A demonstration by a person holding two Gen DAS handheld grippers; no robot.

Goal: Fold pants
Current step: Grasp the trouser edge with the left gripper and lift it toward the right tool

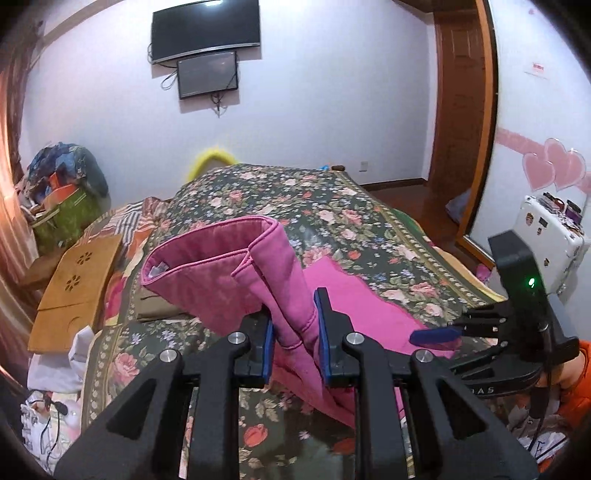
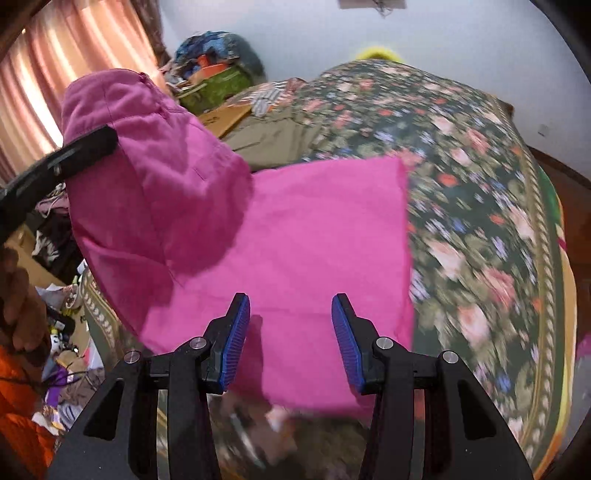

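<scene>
Our left gripper (image 1: 295, 325) clenched the pink pants (image 1: 236, 273) at frame centre, while our right gripper (image 2: 290, 328) hung wide open, holding nothing.

Home bedroom: floral-covered bed (image 1: 332, 206), wall television (image 1: 205, 29)

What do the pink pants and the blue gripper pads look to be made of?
The pink pants look like soft matte woven cloth, probably cotton: they drape and crease, with stitched hems. The blue gripper pads look like ribbed rubber or soft plastic, with fine parallel grooves; which one I cannot tell.
</scene>
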